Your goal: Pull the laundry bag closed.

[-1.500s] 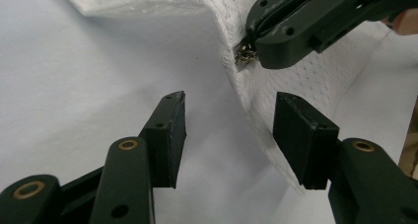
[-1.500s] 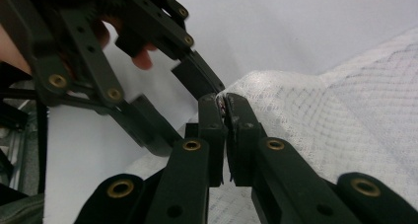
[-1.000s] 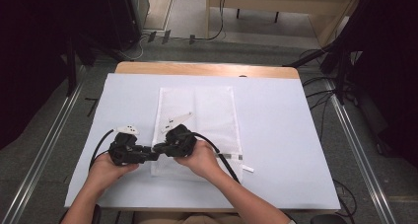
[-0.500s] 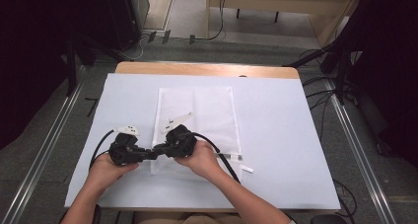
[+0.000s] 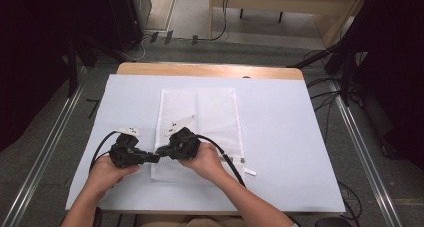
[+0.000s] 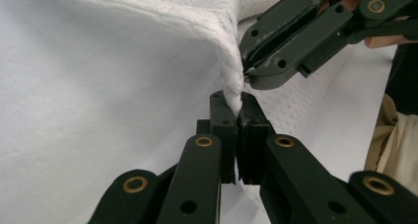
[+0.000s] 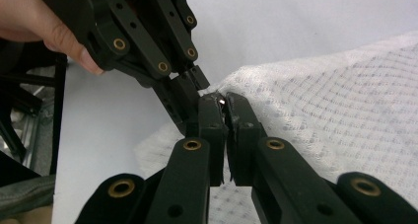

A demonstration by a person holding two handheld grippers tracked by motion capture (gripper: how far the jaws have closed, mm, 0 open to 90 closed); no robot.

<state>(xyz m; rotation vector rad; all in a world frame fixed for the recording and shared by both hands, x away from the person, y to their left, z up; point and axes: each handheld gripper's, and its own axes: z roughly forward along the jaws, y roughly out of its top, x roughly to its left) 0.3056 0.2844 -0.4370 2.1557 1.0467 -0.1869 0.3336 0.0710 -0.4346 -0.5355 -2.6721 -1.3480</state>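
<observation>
A white mesh cloth (image 5: pixel 205 117) lies flat on the table, and its near left edge is lifted into a fold (image 6: pixel 148 36). My left gripper (image 5: pixel 154 157) is shut on that edge; in the left gripper view the mesh is pinched between its pads (image 6: pixel 240 108). Its jaws have just been closing on the cloth. My right gripper (image 5: pixel 161 150) comes in from the right, tip to tip with the left one. It is shut on the same edge (image 7: pixel 224 101) a little farther along. The cloth (image 7: pixel 335 95) spreads away behind it.
A white cover (image 5: pixel 285 137) spreads over the wooden table (image 5: pixel 210 69). A small white tag (image 5: pixel 250 172) lies by the cloth's near right corner. The grippers' cables (image 5: pixel 227 159) trail over the table. Metal rails (image 5: pixel 370 152) and floor cables flank the table.
</observation>
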